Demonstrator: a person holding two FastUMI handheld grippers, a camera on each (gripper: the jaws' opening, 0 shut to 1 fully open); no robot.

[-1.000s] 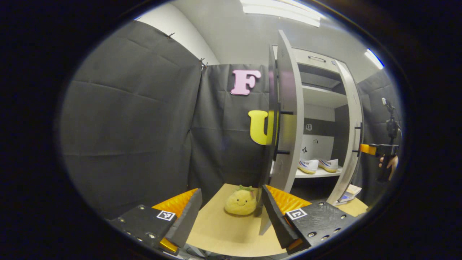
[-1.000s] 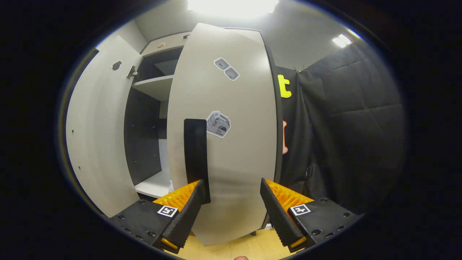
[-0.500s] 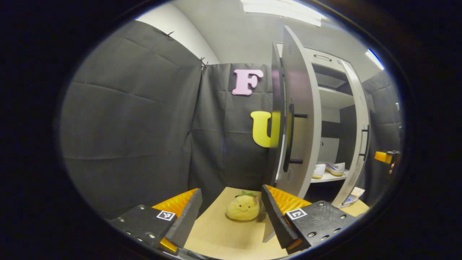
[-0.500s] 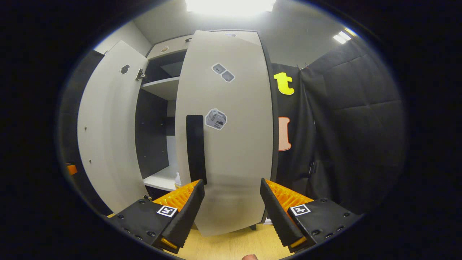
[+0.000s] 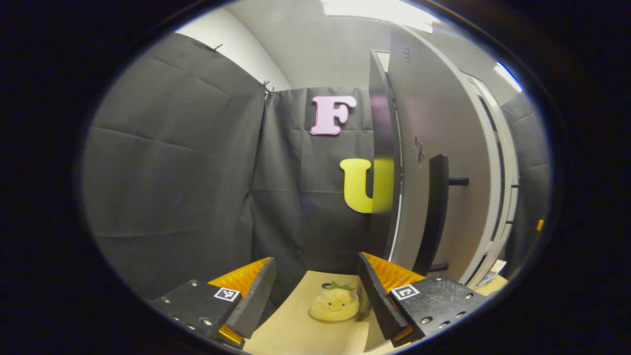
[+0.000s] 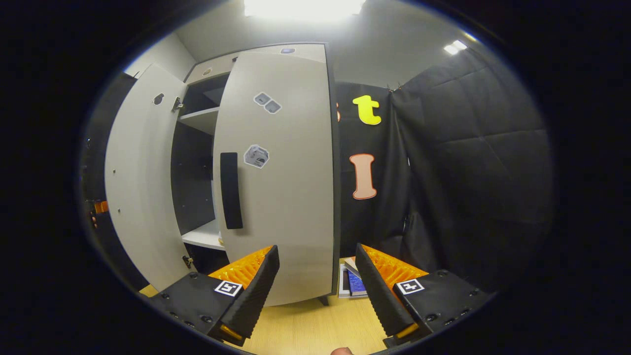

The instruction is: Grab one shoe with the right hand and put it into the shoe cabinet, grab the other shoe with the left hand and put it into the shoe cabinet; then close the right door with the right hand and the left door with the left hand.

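The grey shoe cabinet's right door (image 6: 286, 187), with a black handle (image 6: 230, 190), stands nearly shut in the right gripper view. My right gripper (image 6: 315, 291) hangs open a little in front of it, holding nothing. The left door (image 6: 140, 172) is swung wide, showing dark shelves (image 6: 202, 236). In the left gripper view I face that left door's outer side (image 5: 443, 128) and its black handle (image 5: 436, 212). My left gripper (image 5: 315, 296) is open and holds nothing, and one finger (image 5: 374, 291) is close to the door's lower edge. The doors hide the shoes.
A yellow plush toy (image 5: 335, 303) sits on the wooden table (image 5: 291, 330) between my left fingers, by the cabinet's left side. Books (image 6: 352, 283) lie at the foot of the cabinet's right side. Black cloth walls close in on both sides.
The right gripper has drawn back from the right door, which has swung further shut. The left gripper has come round to the left door's outer face, so the shoes have gone from sight.
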